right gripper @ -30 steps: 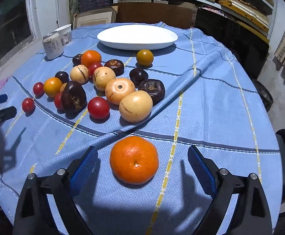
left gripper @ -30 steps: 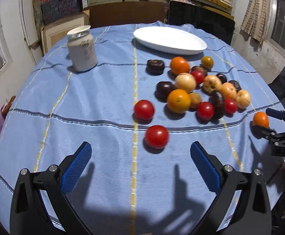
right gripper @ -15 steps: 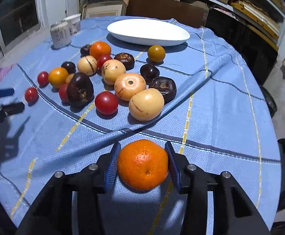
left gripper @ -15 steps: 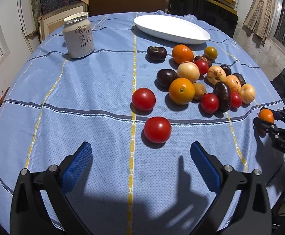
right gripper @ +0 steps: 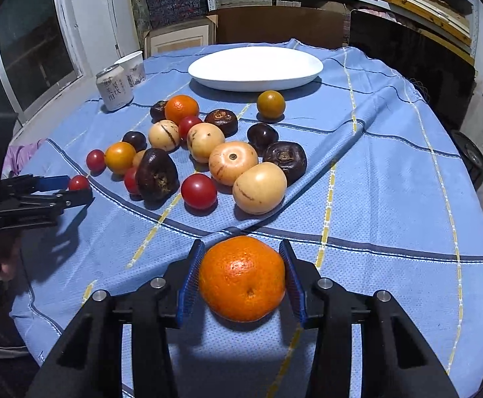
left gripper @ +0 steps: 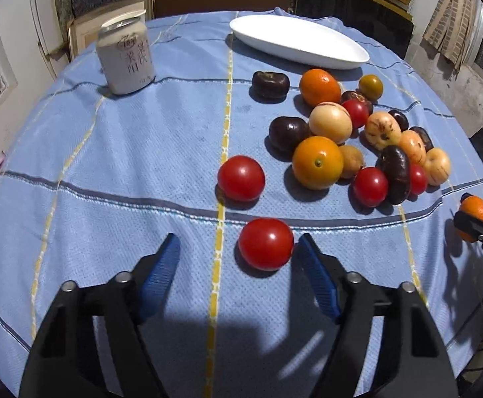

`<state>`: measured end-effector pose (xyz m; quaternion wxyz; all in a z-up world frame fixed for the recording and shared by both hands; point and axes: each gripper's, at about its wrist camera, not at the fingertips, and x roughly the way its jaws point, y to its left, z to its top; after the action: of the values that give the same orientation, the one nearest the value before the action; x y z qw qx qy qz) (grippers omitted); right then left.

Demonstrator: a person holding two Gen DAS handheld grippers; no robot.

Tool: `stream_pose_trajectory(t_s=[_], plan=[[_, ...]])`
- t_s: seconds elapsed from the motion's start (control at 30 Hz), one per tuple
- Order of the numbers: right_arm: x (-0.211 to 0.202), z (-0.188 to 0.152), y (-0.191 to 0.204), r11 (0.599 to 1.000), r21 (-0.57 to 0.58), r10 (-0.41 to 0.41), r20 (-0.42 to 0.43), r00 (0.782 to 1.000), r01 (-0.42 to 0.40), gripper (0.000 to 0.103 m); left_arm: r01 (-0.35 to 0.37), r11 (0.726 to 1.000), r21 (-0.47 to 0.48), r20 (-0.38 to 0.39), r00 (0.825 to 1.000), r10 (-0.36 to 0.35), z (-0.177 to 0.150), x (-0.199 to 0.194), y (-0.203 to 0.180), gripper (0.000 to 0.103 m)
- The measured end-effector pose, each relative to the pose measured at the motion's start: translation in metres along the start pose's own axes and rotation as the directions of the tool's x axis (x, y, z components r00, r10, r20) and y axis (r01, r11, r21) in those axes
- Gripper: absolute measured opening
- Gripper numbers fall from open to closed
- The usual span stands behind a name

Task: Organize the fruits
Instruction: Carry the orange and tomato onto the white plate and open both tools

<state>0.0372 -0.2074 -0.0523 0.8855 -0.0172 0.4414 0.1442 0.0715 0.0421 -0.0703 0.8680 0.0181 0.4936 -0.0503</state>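
the right claw (right gripper: 241, 278) is clenched on an orange (right gripper: 242, 278), both blue pads pressed to its sides, at the near edge of the worktop (right gripper: 390, 172), on the side of the fruit pile (right gripper: 208, 152) away from the plate (right gripper: 255, 68). its jaws have just been closing.

the left claw (left gripper: 238, 265) has just been closing too, with a red tomato (left gripper: 265, 243) between its jaws. the right-hand pad (left gripper: 314, 275) sits at the tomato's side, touching or just short of it; the left-hand pad (left gripper: 161, 272) stands clear, so the claw is not yet gripping. a second tomato (left gripper: 241, 178) lies just beyond the first, toward the plate (left gripper: 297, 46).

the pile lies between the claws and the plate: oranges, small red tomatoes, pale yellow fruits and dark purple ones, mostly touching. one small yellow-green fruit (right gripper: 271, 103) sits alone just short of the plate. a can (left gripper: 126, 59) stands upright to the left of the plate, and in the right wrist view a paper cup (right gripper: 131, 66) stands just behind it.

the plate holds no fruit. a blue cloth with yellow and dark stripes covers the worktop.
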Motion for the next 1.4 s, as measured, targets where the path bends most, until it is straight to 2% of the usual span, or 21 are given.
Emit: stream_pose_trajectory(t_s=[0.03, 0.07, 0.1, 0.23, 0.4, 0.47, 0.6, 0.73, 0.83, 0.93, 1.0, 1.17, 1.33, 1.4], plan=[[0.0, 0.0, 0.0, 1.0, 0.0, 0.0, 0.002, 1.0, 0.0, 0.047, -0.001, 1.0, 0.008, 0.008, 1.0, 0.001, 0.0, -0.001, -0.001, 0.054], [-0.001, 0.0, 0.0, 1.0, 0.0, 0.001, 0.002, 1.0, -0.001, 0.047, 0.015, 1.0, 0.015, 0.017, 1.0, -0.015, 0.0, -0.002, -0.003, 0.041], [0.0, 0.0, 0.0, 1.0, 0.0, 0.004, 0.001, 1.0, -0.004, 0.047, 0.052, 0.998, 0.018, 0.022, 0.998, -0.052, 0.001, -0.004, -0.004, 0.03], [0.001, 0.0, 0.002, 1.0, -0.003, 0.01, -0.005, 1.0, -0.01, 0.047, 0.011, 0.999, 0.048, 0.04, 0.999, -0.013, 0.001, -0.008, -0.008, 0.029], [-0.002, 0.007, 0.003, 1.0, -0.016, 0.012, 0.008, 1.0, -0.012, 0.047, 0.034, 0.997, 0.064, 0.062, 0.997, -0.038, 0.005, -0.024, -0.01, 0.029], [-0.007, 0.016, 0.003, 1.0, -0.024, 0.017, 0.022, 1.0, -0.016, 0.047, 0.064, 0.995, 0.072, 0.071, 0.995, -0.069, 0.011, -0.032, -0.011, 0.029], [-0.018, 0.053, 0.001, 0.998, -0.05, 0.053, 0.07, 0.996, -0.05, 0.047, 0.088, 0.989, 0.115, 0.105, 0.989, -0.1, 0.045, -0.046, -0.02, 0.029], [-0.015, 0.109, 0.001, 0.992, -0.112, 0.06, 0.098, 0.993, -0.049, 0.047, 0.076, 0.983, 0.17, 0.18, 0.978, -0.107, 0.105, -0.048, -0.036, 0.029], [0.01, 0.16, -0.004, 0.989, -0.14, 0.05, 0.091, 0.995, -0.037, 0.047, 0.048, 0.982, 0.181, 0.195, 0.977, -0.084, 0.161, -0.028, -0.052, 0.029], [0.057, 0.208, -0.02, 0.993, -0.117, 0.039, 0.044, 0.998, -0.033, 0.047, 0.034, 0.985, 0.167, 0.166, 0.984, -0.062, 0.214, 0.01, -0.06, 0.029], [0.088, 0.226, -0.03, 0.994, -0.104, 0.022, 0.015, 1.0, -0.02, 0.047, 0.04, 0.986, 0.16, 0.132, 0.989, -0.062, 0.242, 0.04, -0.063, 0.029], [0.158, 0.253, -0.048, 0.996, -0.079, 0.028, -0.062, 0.998, -0.033, 0.047, 0.003, 0.988, 0.155, 0.018, 1.0, -0.006, 0.281, 0.115, -0.066, 0.029], [0.2, 0.281, -0.061, 0.994, -0.101, -0.041, -0.077, 0.996, 0.033, 0.047, -0.035, 0.992, 0.122, -0.001, 0.999, 0.035, 0.308, 0.157, -0.058, 0.029], [0.213, 0.292, -0.069, 0.994, -0.089, -0.062, -0.075, 0.995, 0.056, 0.047, -0.071, 0.992, 0.105, -0.003, 0.997, 0.072, 0.32, 0.17, -0.053, 0.029]])
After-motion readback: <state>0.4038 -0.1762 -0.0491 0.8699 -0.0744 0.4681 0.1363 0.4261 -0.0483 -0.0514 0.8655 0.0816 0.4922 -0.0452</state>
